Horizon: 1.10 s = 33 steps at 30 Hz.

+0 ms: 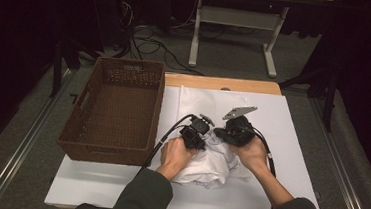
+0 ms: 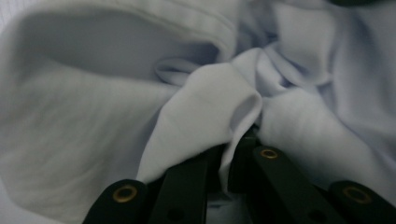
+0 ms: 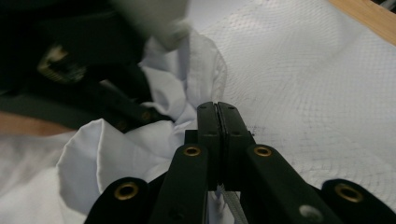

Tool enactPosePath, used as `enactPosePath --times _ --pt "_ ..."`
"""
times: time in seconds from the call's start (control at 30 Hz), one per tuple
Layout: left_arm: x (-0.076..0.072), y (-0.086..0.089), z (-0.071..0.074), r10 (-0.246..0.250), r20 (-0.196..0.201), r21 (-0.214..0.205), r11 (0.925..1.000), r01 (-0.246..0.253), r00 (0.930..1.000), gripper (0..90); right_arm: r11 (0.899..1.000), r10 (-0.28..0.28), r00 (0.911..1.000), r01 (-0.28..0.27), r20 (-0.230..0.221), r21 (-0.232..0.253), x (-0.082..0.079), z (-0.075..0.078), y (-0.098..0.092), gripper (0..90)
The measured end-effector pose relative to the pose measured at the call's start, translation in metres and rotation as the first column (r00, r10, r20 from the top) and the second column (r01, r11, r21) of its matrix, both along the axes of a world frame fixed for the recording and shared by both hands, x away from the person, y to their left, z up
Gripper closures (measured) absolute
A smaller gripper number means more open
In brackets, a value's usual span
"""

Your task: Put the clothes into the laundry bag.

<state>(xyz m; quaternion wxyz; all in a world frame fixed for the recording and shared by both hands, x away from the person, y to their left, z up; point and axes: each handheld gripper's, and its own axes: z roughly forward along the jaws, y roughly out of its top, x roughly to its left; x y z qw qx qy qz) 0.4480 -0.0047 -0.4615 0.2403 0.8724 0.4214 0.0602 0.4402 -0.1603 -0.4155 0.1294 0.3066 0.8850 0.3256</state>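
Observation:
A crumpled white cloth (image 1: 213, 168) lies on the white table cover (image 1: 283, 117), near its front middle. My left gripper (image 1: 200, 145) reaches into the cloth's left side. In the left gripper view its jaws (image 2: 243, 140) are shut on a raised fold of the cloth (image 2: 205, 102). My right gripper (image 1: 222, 135) rests at the cloth's upper right edge. Its jaws (image 3: 218, 113) are pressed together over the cover, with bunched cloth (image 3: 121, 154) beside and under them; a thin pale strip shows low between them, and I cannot tell whether it is pinched. The left gripper's dark body (image 3: 93, 93) is close by.
A brown woven basket (image 1: 126, 66), empty, stands on the table's left side, touching the cover's edge. A bare wooden strip (image 1: 225, 83) runs along the far edge. Beyond it are cables and a white desk frame (image 1: 194, 40) on the floor.

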Motion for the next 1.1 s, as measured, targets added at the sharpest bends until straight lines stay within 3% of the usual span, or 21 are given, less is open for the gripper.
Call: enactPosePath --times 0.07,0.13,0.23,0.33,0.4,0.57,0.73,0.87,0.97,1.0,1.1 --pt "0.001 0.003 0.003 0.000 -0.012 -0.014 0.9999 0.000 0.9999 85.2 1.000 0.013 0.9999 -0.013 -0.006 -0.013 -0.002 -0.002 0.001 90.0" --pt "-0.003 0.007 0.009 -0.015 -0.003 0.006 0.9999 0.015 0.9999 78.5 0.999 0.025 0.9996 -0.025 -0.013 -0.021 -0.002 -0.006 0.002 90.0" --pt "-0.009 0.017 0.025 0.000 0.011 0.021 0.9998 0.000 0.9999 60.0 0.998 0.032 0.9988 -0.034 -0.036 -0.047 -0.002 -0.015 0.003 90.0" --pt "-0.009 0.028 0.042 0.033 -0.002 0.017 0.9993 -0.033 0.9994 48.2 0.998 0.028 0.9984 -0.031 -0.049 -0.053 -0.002 -0.020 0.002 90.0" --pt "-0.008 0.033 0.053 0.052 0.011 0.026 0.9983 -0.052 0.9986 42.3 0.998 0.032 0.9980 -0.035 -0.054 -0.056 -0.001 -0.022 0.002 90.0" --pt "-0.003 0.043 0.072 0.091 0.057 0.009 0.9957 -0.092 0.9942 34.9 0.998 0.020 0.9979 -0.024 -0.061 -0.063 -0.001 -0.024 0.003 90.0" --pt "0.016 0.040 0.072 0.107 0.062 0.024 0.9938 -0.109 0.9923 31.3 0.997 0.025 0.9975 -0.030 -0.065 -0.071 0.000 -0.025 0.002 90.0" --pt "0.031 0.033 0.066 0.123 0.046 0.037 0.9914 -0.125 0.9913 31.0 0.997 0.025 0.9975 -0.030 -0.066 -0.072 0.001 -0.025 0.002 90.0" --pt "0.040 0.030 0.058 0.133 0.015 0.053 0.9897 -0.133 0.9910 39.0 0.997 0.023 0.9974 -0.027 -0.068 -0.070 0.001 -0.025 0.001 90.0" --pt "0.041 0.030 0.056 0.125 0.012 0.061 0.9902 -0.126 0.9920 44.3 0.997 0.026 0.9974 -0.030 -0.068 -0.068 0.001 -0.025 0.001 90.0" --pt "0.037 0.028 0.053 0.056 0.029 0.065 0.9962 -0.058 0.9980 72.5 0.998 0.023 0.9973 -0.027 -0.069 -0.062 0.002 -0.026 0.000 90.0"
